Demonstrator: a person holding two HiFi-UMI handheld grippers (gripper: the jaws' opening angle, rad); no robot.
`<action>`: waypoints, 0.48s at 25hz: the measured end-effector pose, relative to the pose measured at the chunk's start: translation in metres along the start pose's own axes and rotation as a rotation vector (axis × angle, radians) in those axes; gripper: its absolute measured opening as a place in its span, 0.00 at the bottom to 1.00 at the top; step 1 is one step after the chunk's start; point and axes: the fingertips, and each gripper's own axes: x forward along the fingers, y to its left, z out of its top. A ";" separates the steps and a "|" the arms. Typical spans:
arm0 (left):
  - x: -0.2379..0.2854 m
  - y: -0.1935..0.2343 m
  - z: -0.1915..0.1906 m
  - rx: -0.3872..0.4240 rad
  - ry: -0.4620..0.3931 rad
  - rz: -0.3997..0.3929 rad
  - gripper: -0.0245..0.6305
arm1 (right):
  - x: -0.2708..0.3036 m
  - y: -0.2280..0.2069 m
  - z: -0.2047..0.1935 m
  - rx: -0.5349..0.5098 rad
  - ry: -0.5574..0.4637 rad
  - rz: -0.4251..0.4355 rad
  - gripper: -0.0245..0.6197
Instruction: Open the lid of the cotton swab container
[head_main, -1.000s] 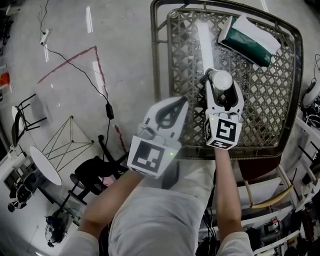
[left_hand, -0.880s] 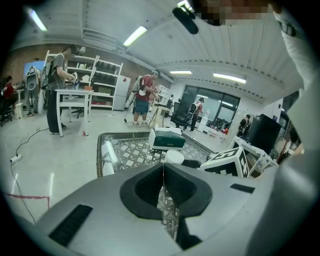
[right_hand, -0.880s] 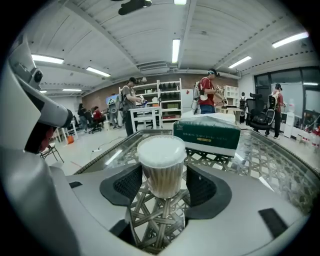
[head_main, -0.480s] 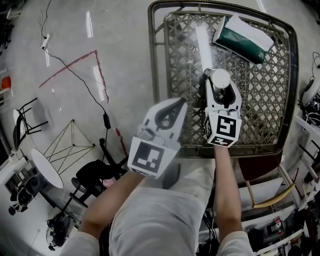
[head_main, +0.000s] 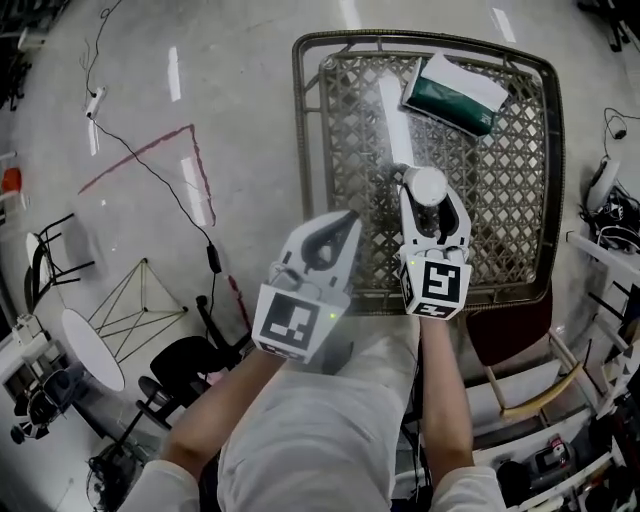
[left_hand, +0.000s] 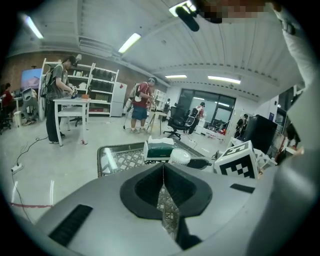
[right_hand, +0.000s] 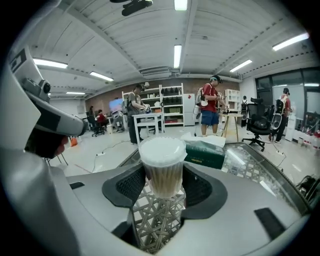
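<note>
Jaws of my right gripper (right_hand: 162, 190) have just been closing and clamp the cotton swab container (right_hand: 162, 172) by its clear sides, one pad on each side, the container upright. Its white lid (right_hand: 161, 149) sits on top, closed. The container is over the lattice desk (head_main: 312, 150), near its middle; whether its base touches the surface I cannot tell. My left gripper (head_main: 333, 230) is just beside the right one, at the desk's near left edge, its jaws pressed together with nothing between them. A green tissue box (head_main: 448, 95) lies at the desk's far side.
</note>
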 end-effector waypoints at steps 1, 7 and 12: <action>-0.004 -0.003 0.004 0.004 -0.004 -0.002 0.04 | -0.007 0.002 0.006 -0.006 -0.004 0.003 0.39; -0.033 -0.013 0.031 -0.010 -0.045 -0.001 0.04 | -0.051 0.012 0.051 -0.022 -0.050 0.031 0.39; -0.065 -0.030 0.054 -0.006 -0.070 -0.022 0.04 | -0.096 0.025 0.086 -0.068 -0.080 0.036 0.39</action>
